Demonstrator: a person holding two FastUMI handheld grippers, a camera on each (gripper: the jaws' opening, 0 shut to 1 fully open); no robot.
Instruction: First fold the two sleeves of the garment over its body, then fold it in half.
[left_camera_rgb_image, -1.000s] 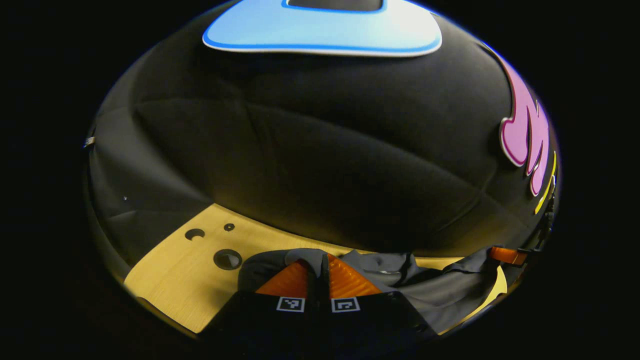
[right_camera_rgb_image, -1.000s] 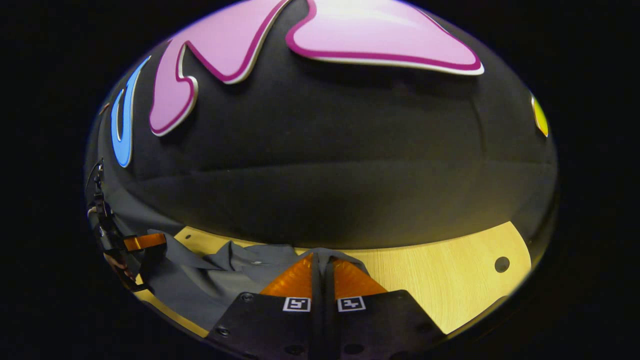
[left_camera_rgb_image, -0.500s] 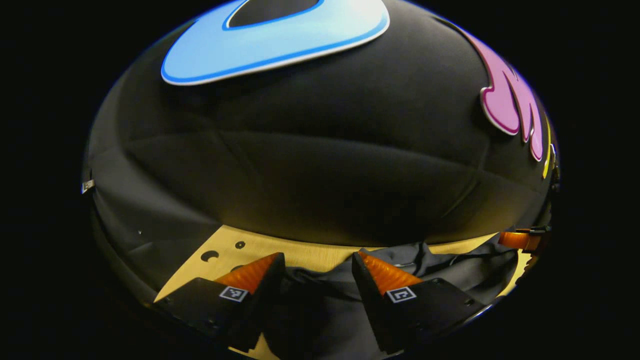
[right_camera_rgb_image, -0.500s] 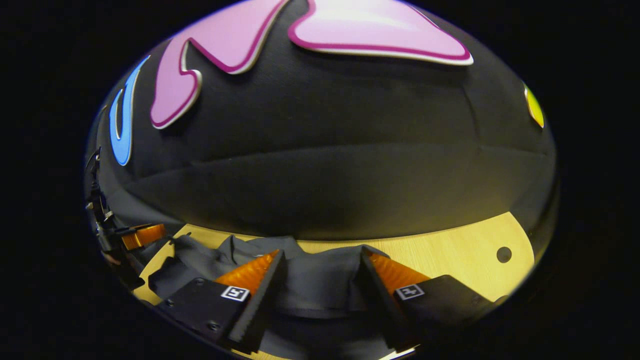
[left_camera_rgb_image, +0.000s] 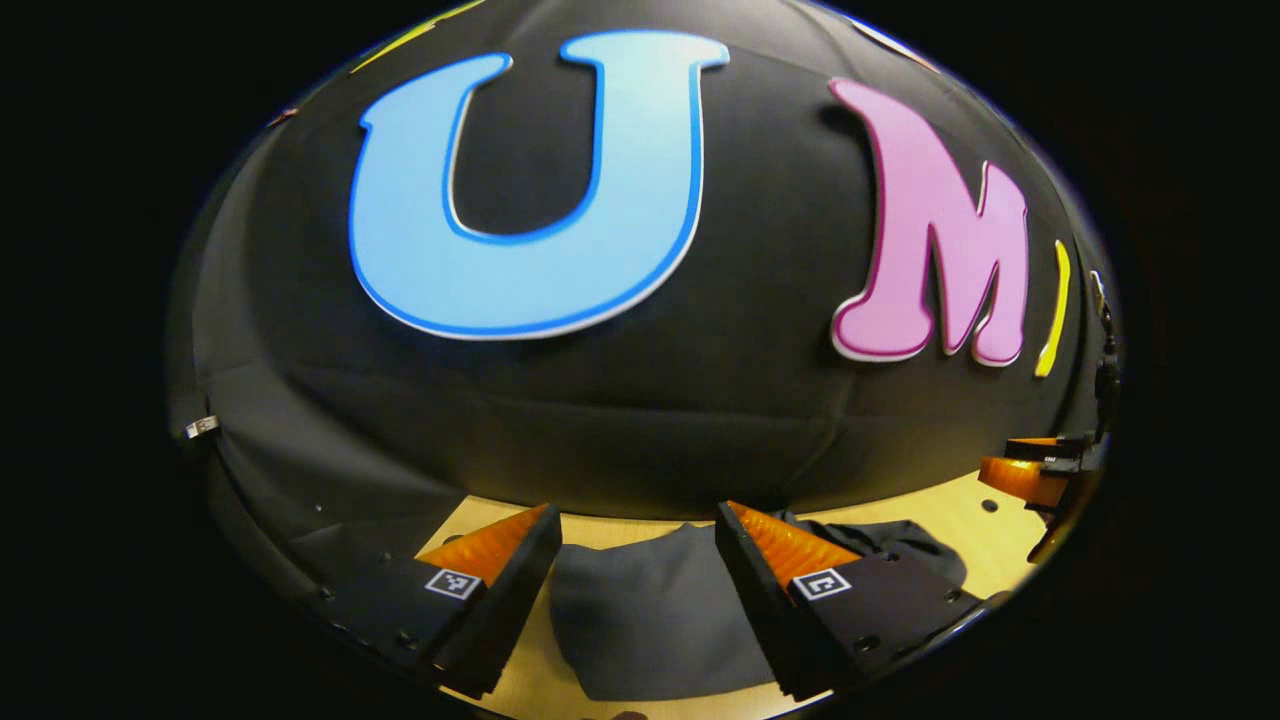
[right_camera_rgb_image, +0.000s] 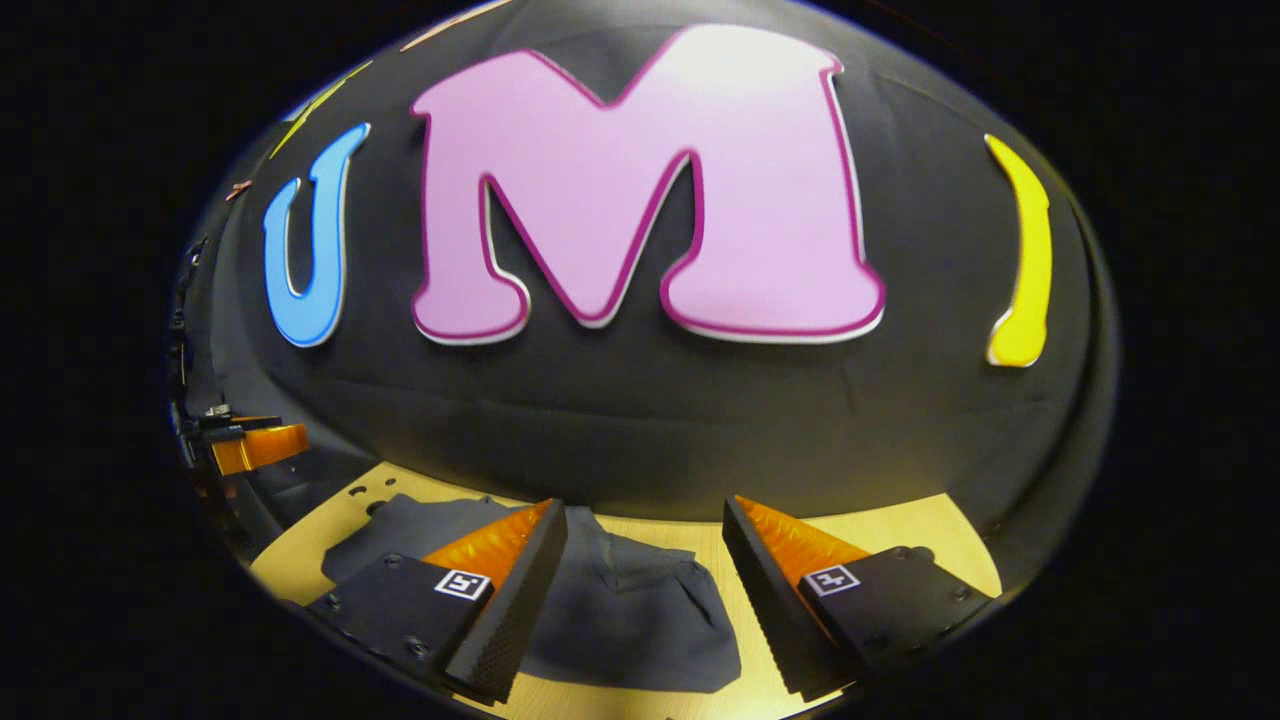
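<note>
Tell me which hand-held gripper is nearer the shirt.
Hard to call. Left hand-held gripper and right hand-held gripper both hang open above the shirt, touching nothing.

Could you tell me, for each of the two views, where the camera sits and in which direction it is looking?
Left gripper view: rides on the left tool, looking forward along its spread fingers over the dark folded garment on the wooden table toward the booth wall; the other tool shows at far right.
Right gripper view: rides on the right tool, facing the same wall over the garment; the other tool shows at far left.
Shared: garment, table, wall.
</note>
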